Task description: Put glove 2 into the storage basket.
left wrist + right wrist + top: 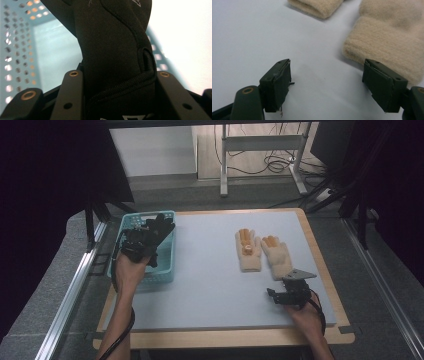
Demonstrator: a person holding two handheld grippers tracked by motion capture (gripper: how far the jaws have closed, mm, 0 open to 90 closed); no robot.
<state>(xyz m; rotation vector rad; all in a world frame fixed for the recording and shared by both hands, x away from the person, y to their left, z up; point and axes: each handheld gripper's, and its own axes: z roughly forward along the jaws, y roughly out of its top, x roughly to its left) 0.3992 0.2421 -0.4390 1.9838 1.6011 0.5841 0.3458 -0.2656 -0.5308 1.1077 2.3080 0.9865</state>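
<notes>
Landmark = grey mat point(210, 270) on the wooden table point(225, 338).

Near edge: person's two forearms come in from the bottom of the high view. R hand point(306, 316) sits at the mat's near-right corner w/ the right gripper point(274, 295) low over the mat, pointing left-ish, grey three-cornered plate on top. Its jaws stand wide apart, nothing btwn them; in the right gripper view just bare mat lies btwn the two pads point(278, 82). The cuff of the nearer beige glove point(387, 42) lies just past and beside the far-side jaw, close but not pinched.

Mid mat, right half: two beige gloves w/ orange fingertips, side by side, cuffs toward the person. Left beige glove point(248, 251) and right beige glove point(278, 256) are just beside each other; can't tell if touching. Both flat on the mat, just beyond the right gripper.

Mat's left edge: L hand point(129, 270) holds the left gripper point(150, 237) over the blue basket point(165, 270), which sits at the mat's far-left corner, partly off it. Jaws are clamped on a black glove point(112, 50); in the left gripper view the dark fabric, w/ stitched seam, fills the gap btwn the jaws and stands up over the basket's perforated wall point(15, 50) and pale floor. Glove is above the basket interior; can't tell if it touches the floor.

Far: grey floor, table legs, cables beyond the mat.
</notes>
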